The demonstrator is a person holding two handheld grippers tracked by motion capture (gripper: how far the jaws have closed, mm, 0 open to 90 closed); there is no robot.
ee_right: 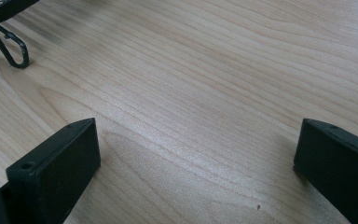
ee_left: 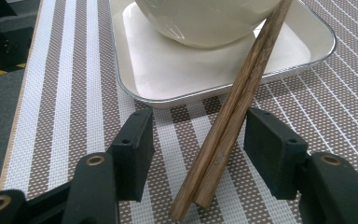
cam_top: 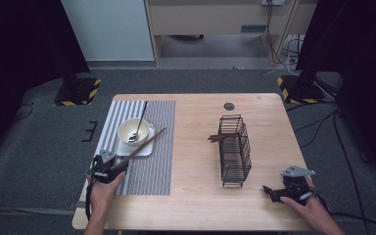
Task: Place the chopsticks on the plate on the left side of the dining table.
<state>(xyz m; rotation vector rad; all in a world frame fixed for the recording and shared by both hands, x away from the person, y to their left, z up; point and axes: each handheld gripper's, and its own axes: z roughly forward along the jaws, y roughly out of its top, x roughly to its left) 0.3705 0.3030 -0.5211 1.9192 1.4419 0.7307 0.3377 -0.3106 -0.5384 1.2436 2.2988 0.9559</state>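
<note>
A pair of wooden chopsticks [cam_top: 144, 144] leans from the striped placemat [cam_top: 152, 171] up over the rim of a white square plate [cam_top: 147, 150]. A cream bowl [cam_top: 133, 129] with a spoon [cam_top: 141, 117] in it stands on that plate. My left gripper [cam_top: 121, 164] is open, one jaw on each side of the chopsticks' lower end. In the left gripper view the chopsticks [ee_left: 228, 121] lie between the jaws of the left gripper [ee_left: 200, 123] with gaps on both sides, resting against the bowl [ee_left: 205, 23] and plate [ee_left: 158, 70]. My right gripper [cam_top: 268, 191] is open over bare wood.
A black wire basket [cam_top: 235, 147] stands right of centre with more wooden sticks [cam_top: 218, 138] poking out its left side. Its foot [ee_right: 9, 46] shows ahead of the right gripper [ee_right: 196, 135]. The placemat [ee_left: 74, 93] reaches the table's left edge.
</note>
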